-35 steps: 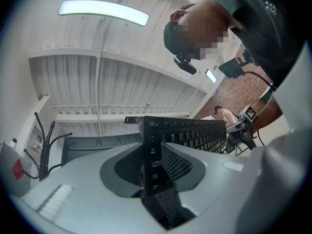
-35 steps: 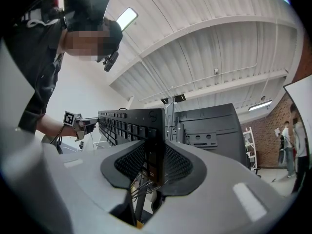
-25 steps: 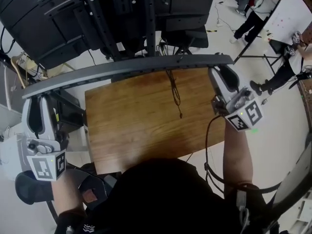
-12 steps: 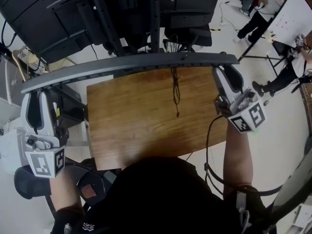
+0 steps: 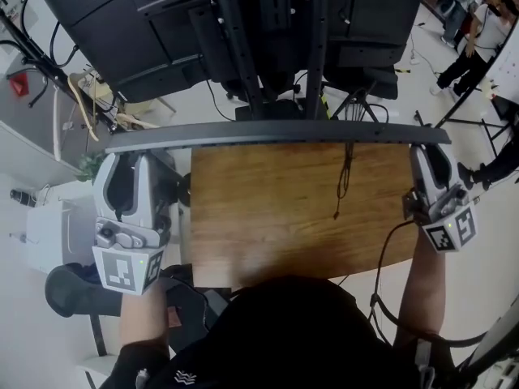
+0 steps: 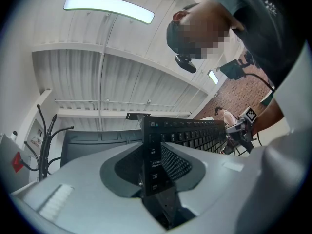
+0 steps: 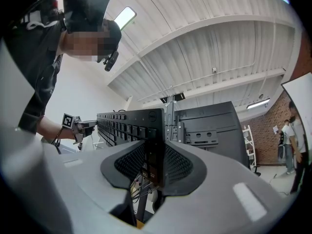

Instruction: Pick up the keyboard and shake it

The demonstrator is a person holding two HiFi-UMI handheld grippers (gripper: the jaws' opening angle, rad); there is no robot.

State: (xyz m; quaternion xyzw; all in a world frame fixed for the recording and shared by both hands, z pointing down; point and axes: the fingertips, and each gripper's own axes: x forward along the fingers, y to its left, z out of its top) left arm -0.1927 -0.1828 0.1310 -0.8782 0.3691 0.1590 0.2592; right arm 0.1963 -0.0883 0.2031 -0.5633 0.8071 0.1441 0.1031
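The black keyboard [image 5: 276,132] is held in the air above the wooden table [image 5: 276,225], edge-on in the head view as a long dark bar. My left gripper [image 5: 134,154] is shut on its left end and my right gripper [image 5: 426,148] on its right end. In the left gripper view the keyboard [image 6: 190,133] stands on edge with its key side showing, clamped in the left gripper [image 6: 153,165]. The right gripper view shows the keyboard [image 7: 126,123] pinched the same way by the right gripper [image 7: 155,165]. Its cable [image 5: 345,177] dangles over the table.
The backs of dark monitors on a stand [image 5: 243,23] rise just behind the table. A white box [image 5: 49,233] and loose cables [image 5: 81,96] lie at the left. People [image 5: 466,23] stand at the far right, and a black chair part [image 5: 73,290] is near my left arm.
The keyboard, which slanted down to the left, now lies nearly level. Both grippers sit further right in the head view and still grip its ends.
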